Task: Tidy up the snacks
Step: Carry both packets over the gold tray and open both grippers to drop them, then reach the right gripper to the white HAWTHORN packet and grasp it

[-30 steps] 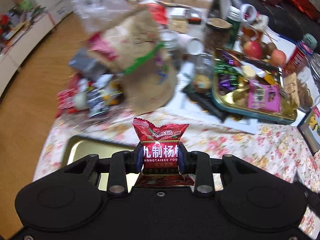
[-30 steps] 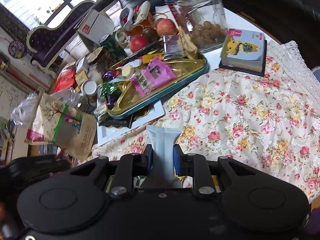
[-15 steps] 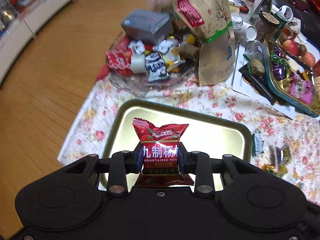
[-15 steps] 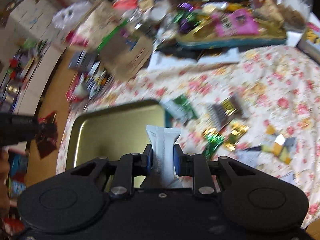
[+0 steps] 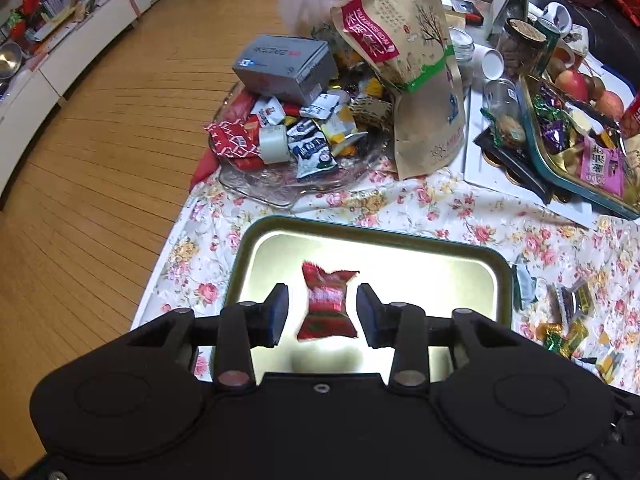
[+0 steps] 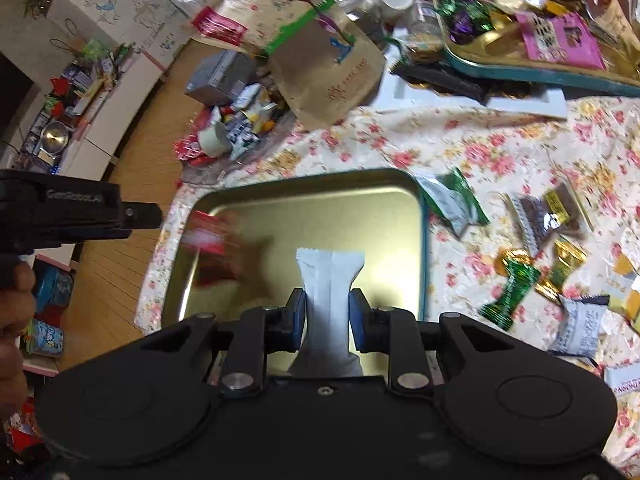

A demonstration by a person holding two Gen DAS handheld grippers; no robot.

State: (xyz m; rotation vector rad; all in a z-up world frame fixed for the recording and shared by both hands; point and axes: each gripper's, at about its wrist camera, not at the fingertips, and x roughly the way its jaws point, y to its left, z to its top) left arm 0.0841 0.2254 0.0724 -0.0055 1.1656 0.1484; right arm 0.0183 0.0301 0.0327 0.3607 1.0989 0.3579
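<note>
Drop-off step: our left hand-held gripper (image 5: 322, 312), jaws just spread clear, lets the red snack packet (image 5: 327, 305) fall over the gold tray (image 5: 505, 280), while our right hand-held gripper (image 6: 328, 312), jaws just easing, seemingly holds the white packet (image 6: 329, 280), next to release there.

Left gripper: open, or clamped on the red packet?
Open: left gripper has just been opening; the red packet sits untouched between its pads.
</note>
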